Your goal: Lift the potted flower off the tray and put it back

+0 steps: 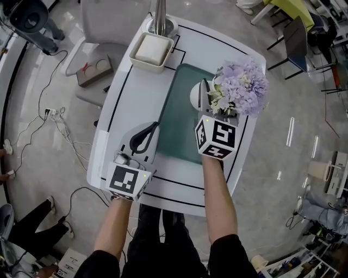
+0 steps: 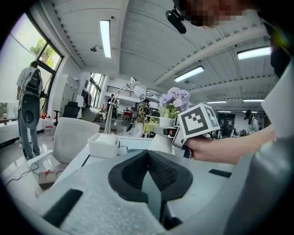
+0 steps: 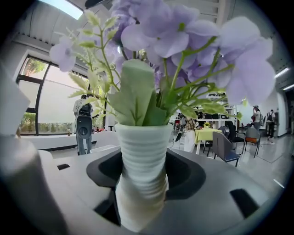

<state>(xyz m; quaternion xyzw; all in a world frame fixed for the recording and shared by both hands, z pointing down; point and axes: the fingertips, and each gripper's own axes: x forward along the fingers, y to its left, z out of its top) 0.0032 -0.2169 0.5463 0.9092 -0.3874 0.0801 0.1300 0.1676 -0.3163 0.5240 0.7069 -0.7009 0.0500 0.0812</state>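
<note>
The potted flower (image 1: pixel 242 87), lilac blooms in a ribbed white pot (image 3: pixel 142 156), stands at the right side of the dark green tray (image 1: pixel 179 108). My right gripper (image 1: pixel 209 100) reaches in from the near side. In the right gripper view the pot fills the space between the jaws of the right gripper (image 3: pixel 142 193), and both jaws lie against its lower sides. Whether the pot's base rests on the tray is hidden. My left gripper (image 1: pixel 149 133) hovers at the tray's near left edge, its curved fingers closed on nothing. The left gripper view shows the flower (image 2: pixel 174 98) beyond the right gripper's marker cube (image 2: pixel 198 120).
A white square dish (image 1: pixel 151 50) sits at the table's far end beside a lamp post (image 1: pixel 159 16). A white chair (image 1: pixel 103 21) stands off the far left corner. Cables lie on the floor to the left. The table edge runs close behind both grippers.
</note>
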